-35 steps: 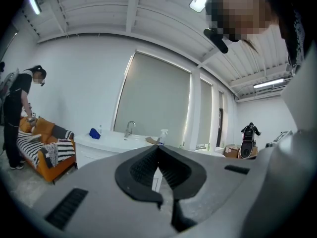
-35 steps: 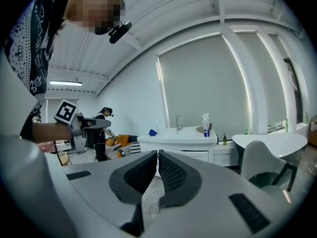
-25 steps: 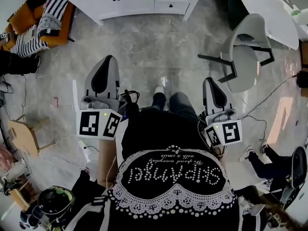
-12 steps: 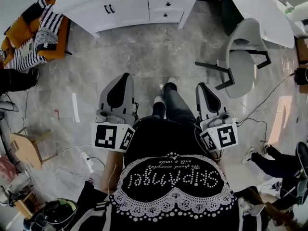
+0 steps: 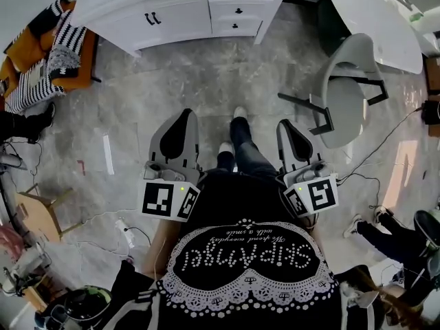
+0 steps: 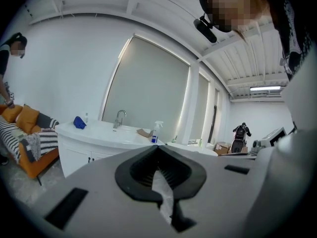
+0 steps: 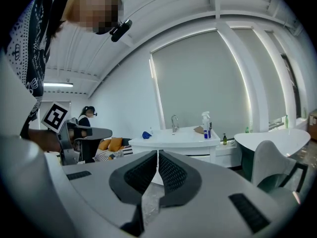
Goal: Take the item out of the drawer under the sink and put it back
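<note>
White drawers are sitting shut, well apart from left gripper and right gripper, jaws pressing together empty; every step is seemingly remaining.

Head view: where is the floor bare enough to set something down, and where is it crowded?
Bare marble floor lies between the white cabinet, the person's shoes and the grey chair. Crowded: left edge, by striped sofa and wooden stool; cables trail right.
</note>
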`<state>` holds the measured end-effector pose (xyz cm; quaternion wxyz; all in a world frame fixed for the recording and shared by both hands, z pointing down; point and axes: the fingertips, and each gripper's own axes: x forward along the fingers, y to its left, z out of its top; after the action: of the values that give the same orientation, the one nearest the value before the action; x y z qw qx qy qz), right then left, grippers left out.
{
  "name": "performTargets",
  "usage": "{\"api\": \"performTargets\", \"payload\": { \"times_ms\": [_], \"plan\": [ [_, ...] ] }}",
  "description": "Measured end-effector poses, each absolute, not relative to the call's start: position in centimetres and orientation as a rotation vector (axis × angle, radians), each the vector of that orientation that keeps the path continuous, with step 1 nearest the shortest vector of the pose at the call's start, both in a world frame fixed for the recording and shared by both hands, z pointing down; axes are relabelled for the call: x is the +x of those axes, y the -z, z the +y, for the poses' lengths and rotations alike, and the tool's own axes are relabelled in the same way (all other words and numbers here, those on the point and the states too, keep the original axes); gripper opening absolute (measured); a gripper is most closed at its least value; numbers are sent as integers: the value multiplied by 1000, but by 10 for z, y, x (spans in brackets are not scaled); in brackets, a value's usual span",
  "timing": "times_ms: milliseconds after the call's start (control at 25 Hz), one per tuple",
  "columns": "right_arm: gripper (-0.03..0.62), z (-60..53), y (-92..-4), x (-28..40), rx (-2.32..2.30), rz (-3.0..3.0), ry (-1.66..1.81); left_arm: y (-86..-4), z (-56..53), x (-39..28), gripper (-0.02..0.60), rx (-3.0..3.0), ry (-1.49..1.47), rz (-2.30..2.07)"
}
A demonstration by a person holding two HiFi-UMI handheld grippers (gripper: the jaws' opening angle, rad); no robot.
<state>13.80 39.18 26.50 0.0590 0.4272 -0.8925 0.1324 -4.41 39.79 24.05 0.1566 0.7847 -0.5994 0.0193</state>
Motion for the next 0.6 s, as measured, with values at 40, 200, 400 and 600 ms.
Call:
{"api": "performTargets", "payload": {
  "times_ms": [40,200,400,600],
  "plan": [
    [26,383,-265,138,1288,-2704,-399,-241,392,-42,5,2246,-54,-1719],
    [26,344,-263,141,1281,-2716,-393,-241,360,-39,5,2236,-46,-1741],
    [26,298,-260,140,1243,-2747,-395,-231,320,-36,5,2240,-35,-1782],
    [26,270,-257,140,1205,-2762,-378,-227,291,-33,5,2226,-28,-1800]
  ]
}}
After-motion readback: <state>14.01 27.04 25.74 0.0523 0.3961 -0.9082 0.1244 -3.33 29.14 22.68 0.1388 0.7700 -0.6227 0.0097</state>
